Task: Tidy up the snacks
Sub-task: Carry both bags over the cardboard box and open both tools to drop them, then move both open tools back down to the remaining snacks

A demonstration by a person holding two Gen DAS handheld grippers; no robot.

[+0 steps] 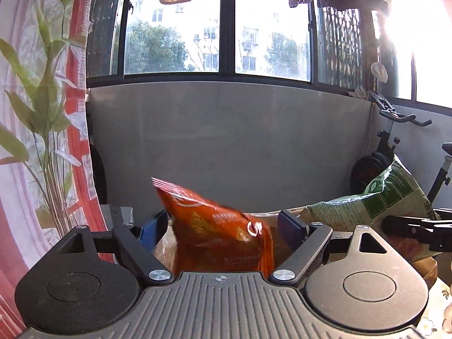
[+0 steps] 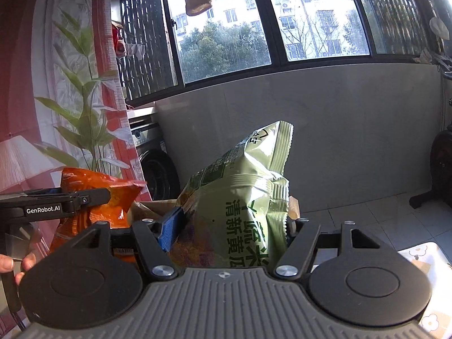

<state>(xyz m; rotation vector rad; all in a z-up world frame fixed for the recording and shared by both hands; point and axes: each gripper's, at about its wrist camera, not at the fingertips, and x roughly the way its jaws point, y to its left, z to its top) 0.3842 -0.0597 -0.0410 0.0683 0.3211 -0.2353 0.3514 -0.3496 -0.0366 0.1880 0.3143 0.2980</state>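
An orange snack bag (image 1: 217, 231) stands between the blue pads of my left gripper (image 1: 223, 226); the jaws look closed on its sides. It also shows at the left of the right wrist view (image 2: 96, 197). A green snack bag (image 2: 243, 197) sits upright between the pads of my right gripper (image 2: 228, 226), which is shut on it. The green bag also shows at the right of the left wrist view (image 1: 375, 200). Both bags are held over a brown paper bag (image 2: 152, 209), whose inside is mostly hidden.
A grey low wall (image 1: 226, 141) and windows lie ahead. A patterned curtain and plant (image 1: 42, 113) stand at the left. An exercise bike (image 1: 395, 147) stands at the right. A flowered tablecloth (image 2: 423, 257) shows at the lower right. A washing machine (image 2: 152, 163) stands behind.
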